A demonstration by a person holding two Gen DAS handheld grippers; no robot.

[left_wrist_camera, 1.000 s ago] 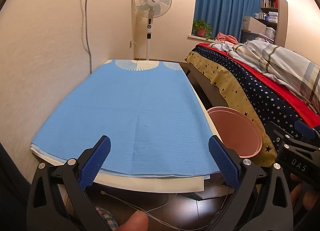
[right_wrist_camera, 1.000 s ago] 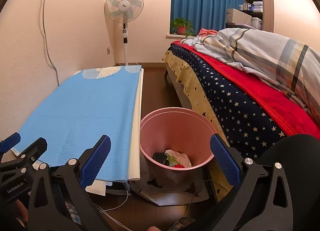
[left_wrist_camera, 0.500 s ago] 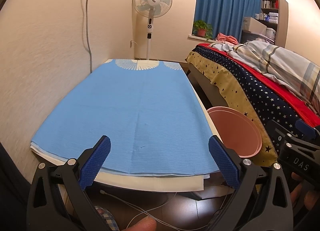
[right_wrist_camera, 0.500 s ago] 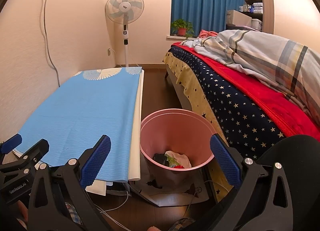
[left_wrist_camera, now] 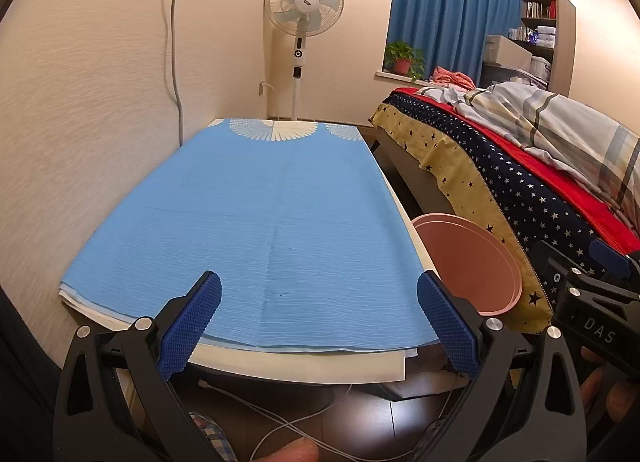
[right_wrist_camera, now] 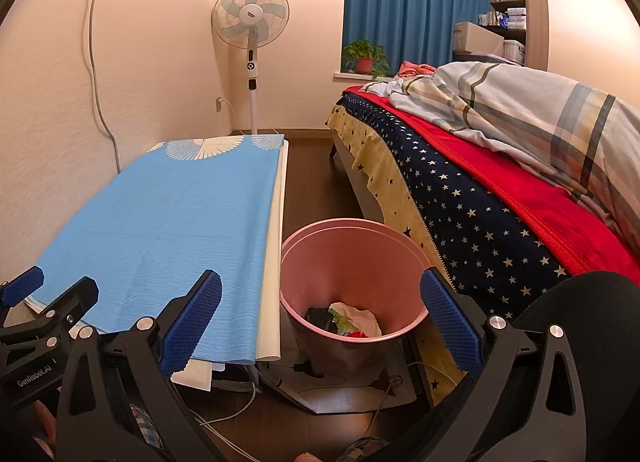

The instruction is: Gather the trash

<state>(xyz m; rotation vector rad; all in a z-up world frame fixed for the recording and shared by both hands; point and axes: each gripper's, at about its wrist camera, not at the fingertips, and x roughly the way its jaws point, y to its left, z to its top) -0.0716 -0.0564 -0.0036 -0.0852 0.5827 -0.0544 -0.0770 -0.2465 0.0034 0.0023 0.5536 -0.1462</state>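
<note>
**A:** Since both our grippers are empty and spread wide, we're basically at the "is anything left?" stage. The left gripper hangs over the near edge of the table with its blue cloth, and we can't spot a single scrap on that cloth. Jaws fully apart, nothing between them.

**B:** Same on our other side. The right gripper is wide open too, pointed down toward the pink bin. The trash is already in there: a crumpled white wrapper, something green, something dark, a bit of red. It sits at the bottom of the bin, below the jaws and roughly centred between the two blue pads, well clear of both.

**A:** So how do we do this step well? We'd say sweep slowly. Look over the whole cloth, then the floor between the table and the bed, before we call it done. The white cable under the table edge isn't trash, so we leave it alone.

**B:** Agreed, and we'd keep the jaws open so anything we do find can go straight in between the pads. From here the job looks close to finished, but we can't see under the table or the bed.
</note>
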